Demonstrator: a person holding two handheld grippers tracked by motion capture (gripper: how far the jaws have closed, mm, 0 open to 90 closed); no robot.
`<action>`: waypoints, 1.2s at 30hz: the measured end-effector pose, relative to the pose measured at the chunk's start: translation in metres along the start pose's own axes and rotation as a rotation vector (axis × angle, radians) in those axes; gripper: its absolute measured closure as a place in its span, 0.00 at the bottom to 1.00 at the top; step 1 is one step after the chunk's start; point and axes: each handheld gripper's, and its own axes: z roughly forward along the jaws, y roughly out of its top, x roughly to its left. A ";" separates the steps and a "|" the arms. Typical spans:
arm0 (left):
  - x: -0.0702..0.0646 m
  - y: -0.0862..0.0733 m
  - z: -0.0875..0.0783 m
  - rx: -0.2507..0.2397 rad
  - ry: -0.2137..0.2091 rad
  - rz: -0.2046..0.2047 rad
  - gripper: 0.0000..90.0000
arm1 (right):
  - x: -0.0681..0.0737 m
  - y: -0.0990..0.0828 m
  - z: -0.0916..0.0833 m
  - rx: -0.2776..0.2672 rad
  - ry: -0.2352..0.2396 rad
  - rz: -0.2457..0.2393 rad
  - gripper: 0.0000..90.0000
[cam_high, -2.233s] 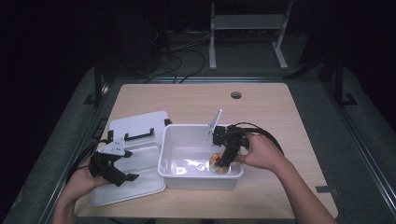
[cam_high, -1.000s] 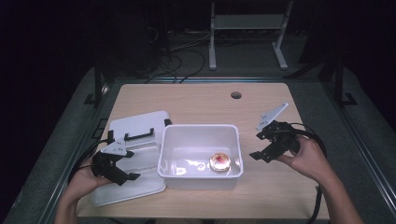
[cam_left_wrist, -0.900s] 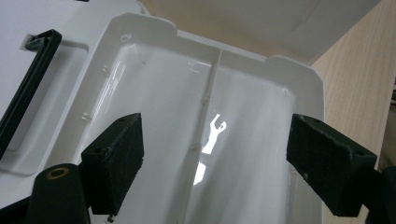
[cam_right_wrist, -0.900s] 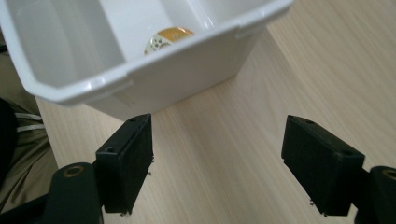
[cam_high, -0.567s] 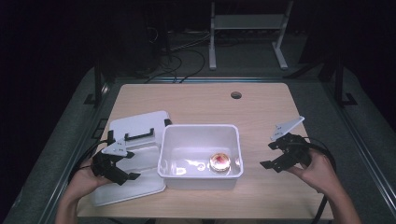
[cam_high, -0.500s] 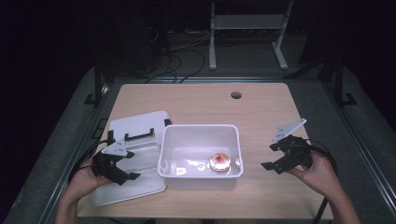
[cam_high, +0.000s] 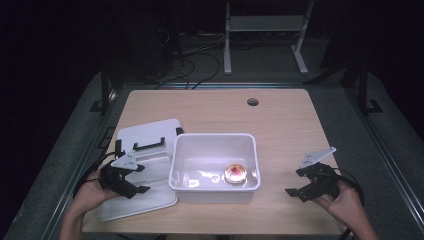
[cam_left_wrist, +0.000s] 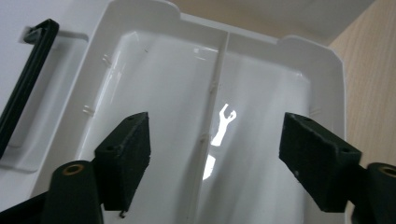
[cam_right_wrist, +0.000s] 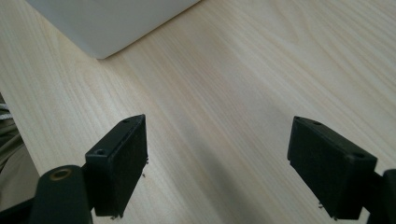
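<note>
A white bin (cam_high: 215, 139) stands mid-table with a round orange-red item (cam_high: 235, 172) lying in its right half. To its left lies the white lid (cam_high: 145, 137), underside up, with a black handle (cam_high: 148, 146). My left gripper (cam_high: 139, 178) hovers low over the lid's near part. In the left gripper view the left gripper (cam_left_wrist: 217, 154) is open; its jaws have just been closing, with nothing between them but the ribbed lid (cam_left_wrist: 154, 70) below. My right gripper (cam_high: 296, 182) is open over bare table, right of the bin. The right gripper (cam_right_wrist: 217, 158) holds nothing.
The wooden table (cam_high: 280, 120) has a round cable hole (cam_high: 252, 102) at the back. The bin's corner (cam_right_wrist: 107, 28) shows beyond my right jaws. Cables trail off both front corners. A metal stand (cam_high: 265, 30) is on the dark floor behind.
My right gripper left the round item in the bin, drew out to the right and sank toward the table's front right. The left hand kept its place.
</note>
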 end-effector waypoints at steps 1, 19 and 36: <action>0.000 -0.001 0.000 0.000 0.000 0.003 0.31 | 0.001 -0.002 0.000 -0.005 0.001 0.005 0.22; 0.005 -0.020 0.003 0.081 0.008 0.039 0.64 | 0.013 -0.019 0.009 -0.039 -0.006 0.031 0.21; 0.010 -0.020 0.008 0.122 -0.029 0.048 0.93 | 0.011 -0.024 0.004 -0.069 -0.018 0.042 0.21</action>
